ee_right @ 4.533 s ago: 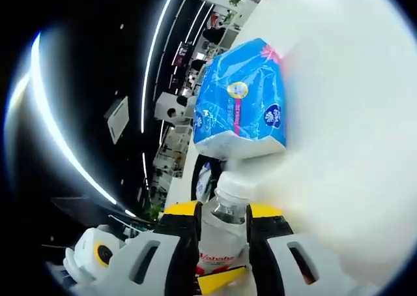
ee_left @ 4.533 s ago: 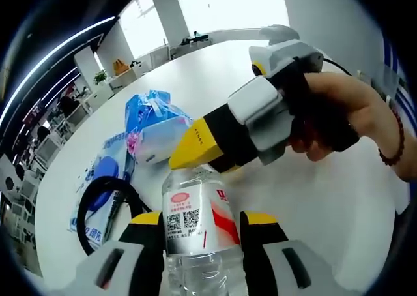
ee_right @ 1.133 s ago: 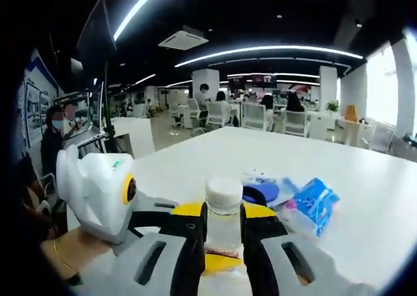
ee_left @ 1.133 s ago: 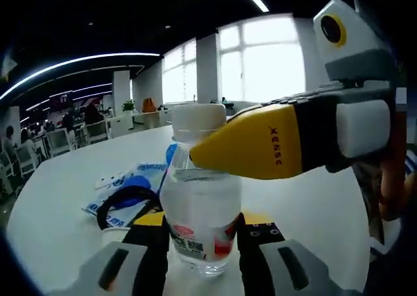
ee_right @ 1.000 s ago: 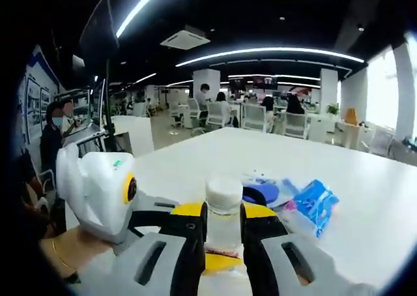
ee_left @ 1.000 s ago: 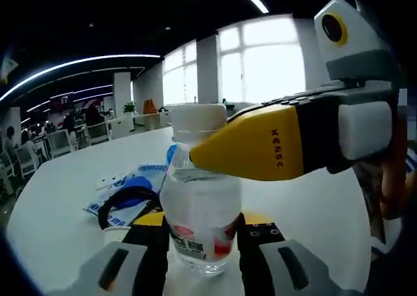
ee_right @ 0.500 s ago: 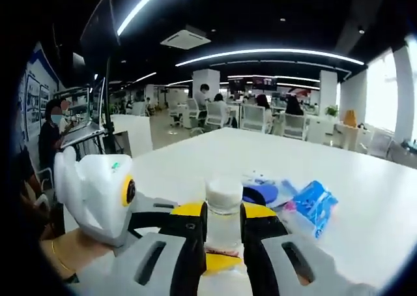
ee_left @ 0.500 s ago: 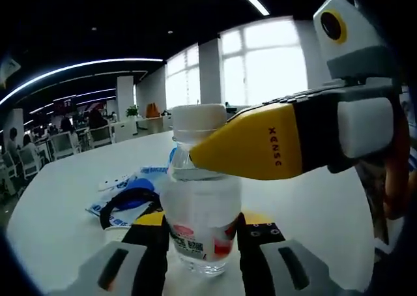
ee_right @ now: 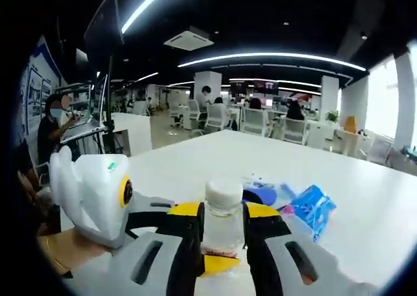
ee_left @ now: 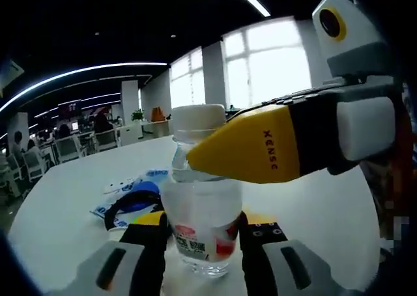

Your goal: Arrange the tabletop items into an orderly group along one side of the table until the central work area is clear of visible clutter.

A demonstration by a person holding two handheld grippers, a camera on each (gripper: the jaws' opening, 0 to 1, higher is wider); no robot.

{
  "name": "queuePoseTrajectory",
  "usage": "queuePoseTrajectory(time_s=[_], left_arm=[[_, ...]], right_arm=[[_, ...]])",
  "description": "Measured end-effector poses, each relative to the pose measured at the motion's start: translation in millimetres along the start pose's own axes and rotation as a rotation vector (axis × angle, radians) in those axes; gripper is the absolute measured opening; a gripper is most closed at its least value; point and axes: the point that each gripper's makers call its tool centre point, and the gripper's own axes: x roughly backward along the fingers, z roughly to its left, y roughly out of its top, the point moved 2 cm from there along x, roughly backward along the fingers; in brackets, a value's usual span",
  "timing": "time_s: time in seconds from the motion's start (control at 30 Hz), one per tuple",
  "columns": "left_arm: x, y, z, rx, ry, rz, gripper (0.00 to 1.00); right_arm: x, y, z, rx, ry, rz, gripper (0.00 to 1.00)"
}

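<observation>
We hold 1 water bottle (ee_left: pixel 200 208) upright over the white table (ee_right: pixel 365 198): left gripper (ee_left: pixel 199 234) clenched on its body, right gripper (ee_right: pixel 223 218) clenched at its neck. Best to lower it level, base down, releasing 1 gripper first. Beyond: 1 blue tissue pack (ee_right: pixel 313 208), 1 black cable loop (ee_left: pixel 127 201).

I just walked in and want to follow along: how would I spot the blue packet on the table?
Start at the big white table. Beyond the water bottle clamped by both hand-held grippers lies a small cluster of items. The tissue pack is its rightmost piece in the right gripper view: bright blue, soft plastic, beside a dark blue object.
</observation>
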Motion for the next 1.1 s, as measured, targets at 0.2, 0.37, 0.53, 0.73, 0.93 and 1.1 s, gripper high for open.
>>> queuePoseTrajectory(time_s=[0.2,0.37,0.53,0.73,0.93,1.1], left_arm=[[0.5,-4.9,1.8,0.009,0.015,0.011,0.48],[0.7,-7.5,1.7,0.014,0.021,0.009,0.53],[0.8,-4.6,1.0,0.005,0.023,-0.001,0.56],[0.6,-5.6,0.8,-0.002,0.024,0.004,0.63],[1.7,-4.4,1.0,-0.009,0.029,0.001,0.67],[1.9,-4.8,0.9,-0.012,0.043,-0.003,0.75]], right_arm=[[0.0,-1.3,2.9,-0.006,0.025,0.005,0.28],[-0.5,-2.7,0.7,-0.019,0.027,0.003,0.29],[-0.4,-1.7,0.5,-0.026,0.04,-0.007,0.38],[-2.2,-2.0,2.7,-0.023,0.063,-0.018,0.56],[-2.7,-1.2,-0.3,-0.009,0.052,-0.031,0.67],[-2.1,-0.4,-4.4,-0.009,0.036,-0.046,0.81]])
